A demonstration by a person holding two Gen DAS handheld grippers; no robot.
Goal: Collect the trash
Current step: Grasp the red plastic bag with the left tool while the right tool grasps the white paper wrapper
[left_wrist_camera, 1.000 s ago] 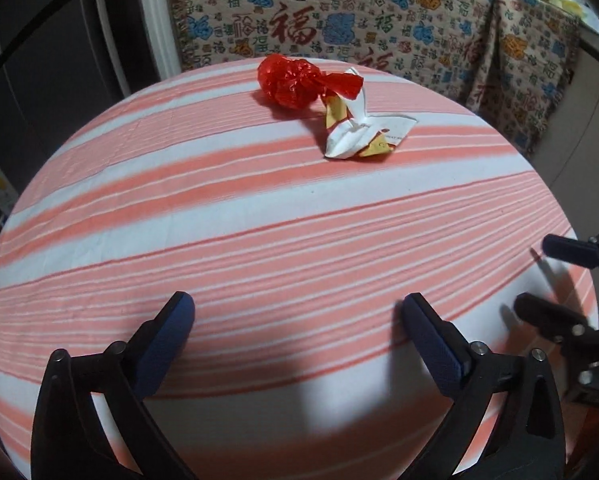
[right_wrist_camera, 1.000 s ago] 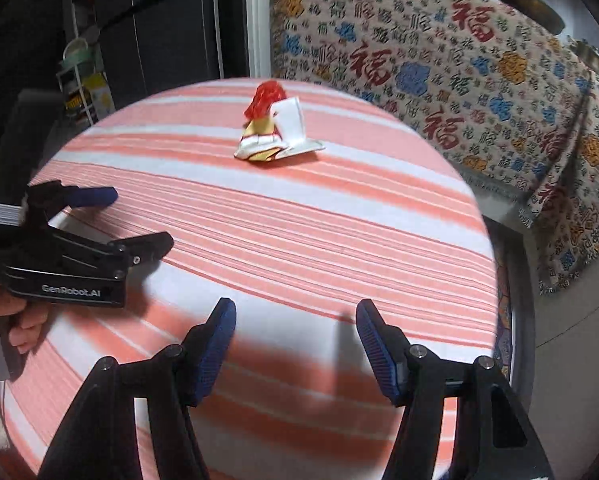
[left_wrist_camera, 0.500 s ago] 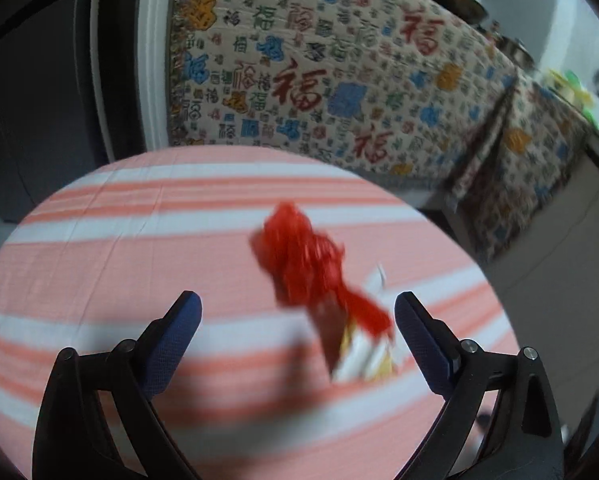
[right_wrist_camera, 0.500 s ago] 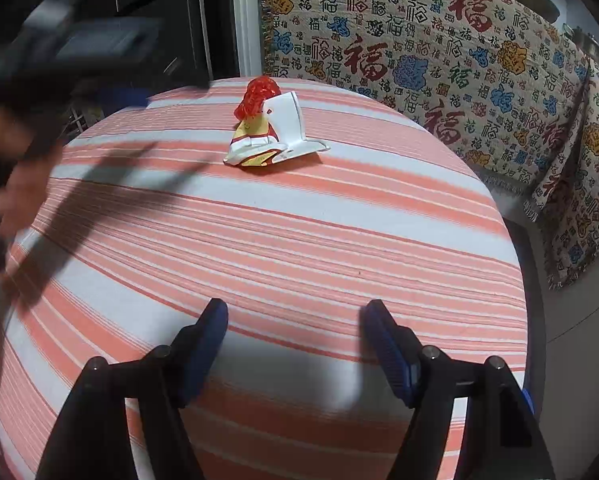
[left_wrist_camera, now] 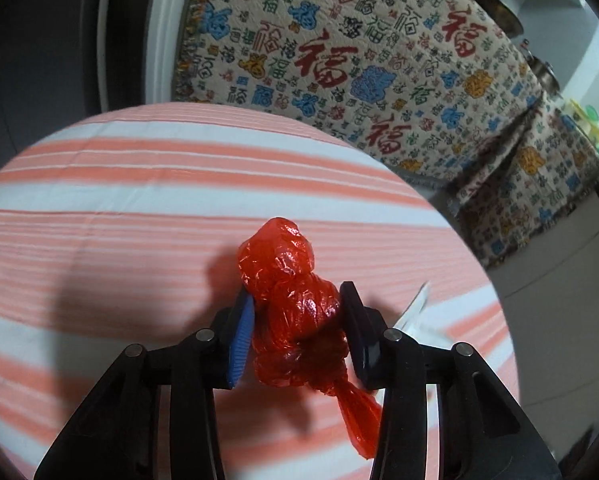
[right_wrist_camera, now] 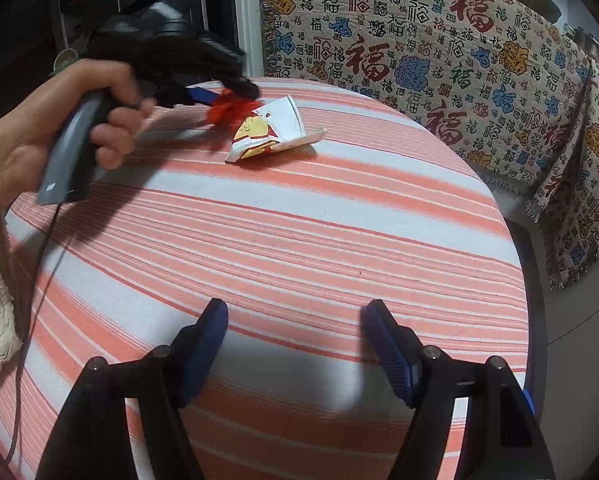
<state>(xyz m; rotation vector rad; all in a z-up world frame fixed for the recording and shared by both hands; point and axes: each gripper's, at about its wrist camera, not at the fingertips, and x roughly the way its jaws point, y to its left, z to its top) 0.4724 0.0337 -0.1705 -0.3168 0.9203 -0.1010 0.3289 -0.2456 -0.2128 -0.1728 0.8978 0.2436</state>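
Note:
A crumpled red plastic bag (left_wrist_camera: 295, 304) sits between the fingers of my left gripper (left_wrist_camera: 297, 304), which is shut on it just above the striped tablecloth (left_wrist_camera: 139, 208). In the right wrist view the same bag (right_wrist_camera: 229, 106) shows under the left gripper (right_wrist_camera: 223, 94) at the table's far side. A crushed white paper wrapper with a yellow and red print (right_wrist_camera: 269, 132) lies right beside the bag; only its edge (left_wrist_camera: 413, 312) shows in the left wrist view. My right gripper (right_wrist_camera: 295, 320) is open and empty over the near part of the table.
The round table (right_wrist_camera: 379, 216) has a pink and white striped cloth. Behind it hangs a patterned blanket with red characters (right_wrist_camera: 439, 52) over furniture. A dark cabinet (right_wrist_camera: 99, 0) stands at the far left. The table's right edge drops to a grey floor (right_wrist_camera: 571, 360).
My left gripper moved across the table to the red bag and shut on it. My right gripper stayed open over the near side, shifting slightly forward.

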